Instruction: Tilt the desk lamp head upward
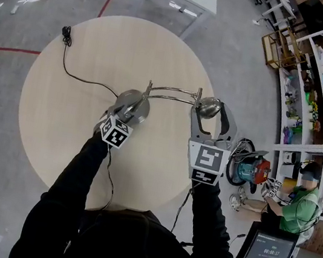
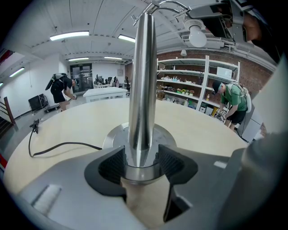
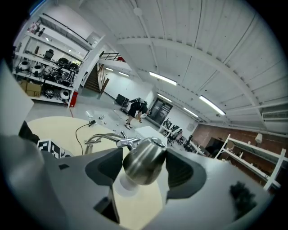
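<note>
Left gripper [image 2: 141,159] clamping post [image 2: 141,90] steady; right gripper [image 3: 143,168] gripping head [image 1: 209,107] at 3 o'clock; needing firm squeeze, slow upward rolling, no jerking.

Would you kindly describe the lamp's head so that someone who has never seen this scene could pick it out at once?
On the round pale table stands a chrome desk lamp. Follow its two thin arms away from the flat disc base: the lamp head is the small rounded metal shade with a white bulb, held between the right gripper's jaws.
</note>
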